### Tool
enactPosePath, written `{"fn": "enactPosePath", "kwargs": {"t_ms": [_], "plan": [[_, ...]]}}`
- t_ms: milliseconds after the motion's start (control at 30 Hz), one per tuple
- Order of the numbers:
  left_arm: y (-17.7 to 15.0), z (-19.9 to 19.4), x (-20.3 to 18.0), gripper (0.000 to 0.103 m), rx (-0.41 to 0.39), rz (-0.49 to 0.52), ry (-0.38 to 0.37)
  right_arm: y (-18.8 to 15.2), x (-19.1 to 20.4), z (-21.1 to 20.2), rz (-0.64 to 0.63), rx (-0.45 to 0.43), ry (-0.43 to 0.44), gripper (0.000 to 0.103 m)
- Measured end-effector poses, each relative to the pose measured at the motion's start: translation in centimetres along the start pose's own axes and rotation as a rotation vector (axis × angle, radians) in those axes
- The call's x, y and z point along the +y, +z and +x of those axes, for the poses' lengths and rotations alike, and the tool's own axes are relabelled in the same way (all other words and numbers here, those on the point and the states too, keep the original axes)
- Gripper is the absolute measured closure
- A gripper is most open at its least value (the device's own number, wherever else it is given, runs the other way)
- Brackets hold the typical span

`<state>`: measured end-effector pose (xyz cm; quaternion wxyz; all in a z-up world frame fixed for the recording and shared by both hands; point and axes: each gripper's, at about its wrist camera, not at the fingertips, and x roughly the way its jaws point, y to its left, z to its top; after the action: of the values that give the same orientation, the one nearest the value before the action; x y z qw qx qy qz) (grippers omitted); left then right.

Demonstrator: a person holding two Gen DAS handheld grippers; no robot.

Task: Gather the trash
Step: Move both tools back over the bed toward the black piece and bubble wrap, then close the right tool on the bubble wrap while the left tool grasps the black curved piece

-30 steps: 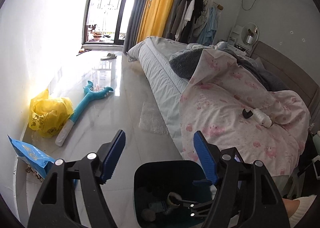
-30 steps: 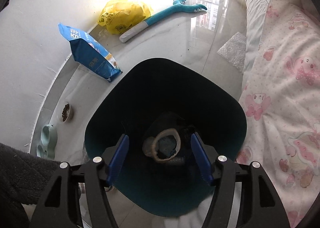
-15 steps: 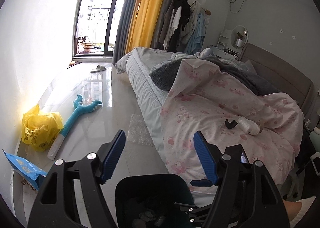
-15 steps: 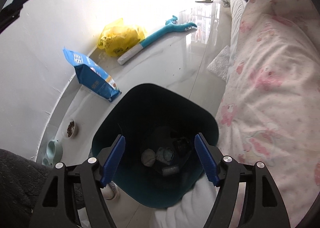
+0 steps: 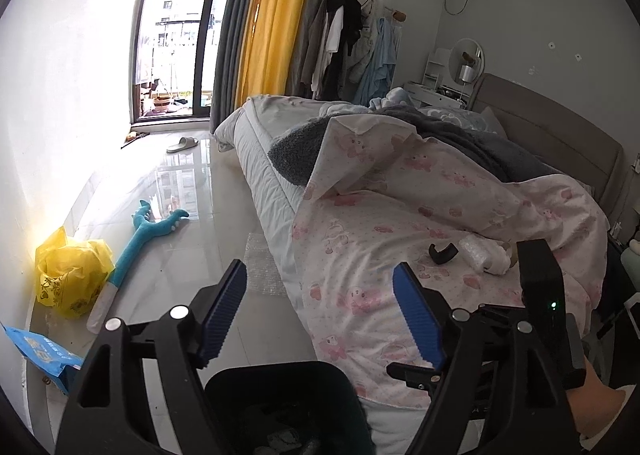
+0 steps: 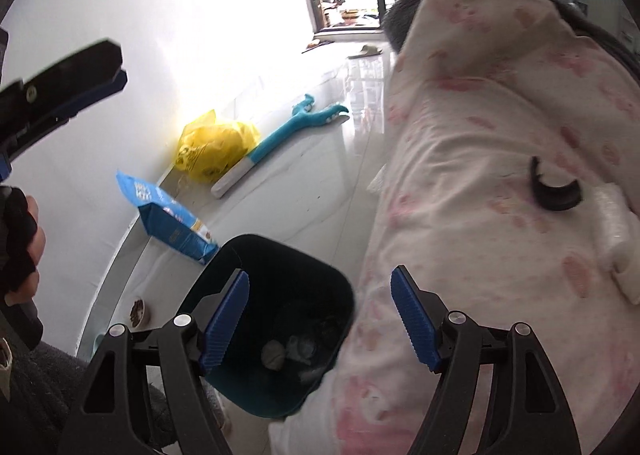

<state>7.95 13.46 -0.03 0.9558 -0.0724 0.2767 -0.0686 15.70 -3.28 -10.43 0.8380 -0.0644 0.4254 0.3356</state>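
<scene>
A dark teal trash bin stands on the floor against the bed, with several scraps in its bottom. My left gripper hovers above the bin's far rim, jaws opening, nothing between them. My right gripper is open and empty over the bin and the quilt's edge. On the pink quilt lie a black curved piece and a white bubble-wrap roll, well ahead of both grippers. A bubble-wrap sheet lies on the floor by the bed.
Along the white wall sit a yellow plastic bag, a blue packet and a teal plush toy. A pet bowl is near the bin. A slipper lies by the balcony door.
A ring-shaped scrap that hung between the right jaws over the bin now lies inside it. Both grippers have risen and tilted up toward the bed, and their jaws stand wider.
</scene>
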Motion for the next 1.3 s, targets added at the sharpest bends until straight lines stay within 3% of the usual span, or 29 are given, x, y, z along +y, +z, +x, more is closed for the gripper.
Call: {"fn": "enactPosePath", "kwargs": {"t_ms": [567, 800, 900, 1300], "plan": [[1.8, 6.3, -5.1, 0.022, 0.044, -0.019, -0.061, 1.1, -9.1, -6.0, 0.020, -0.160, -0.152, 0.025], [2.1, 9.4, -7.5, 0.021, 0.076, 0.001, -0.078, 1.2, -12.7, -6.3, 0.030, -0.137, -0.163, 0.025], [2.2, 10.9, -8.0, 0.021, 0.095, -0.008, -0.088, 1.6, -14.0, -5.9, 0.055, -0.118, -0.142, 0.034], [2.2, 14.2, -9.4, 0.020, 0.144, -0.004, -0.125, 2.1, -15.4, -3.6, 0.036, -0.031, -0.134, 0.043]]}}
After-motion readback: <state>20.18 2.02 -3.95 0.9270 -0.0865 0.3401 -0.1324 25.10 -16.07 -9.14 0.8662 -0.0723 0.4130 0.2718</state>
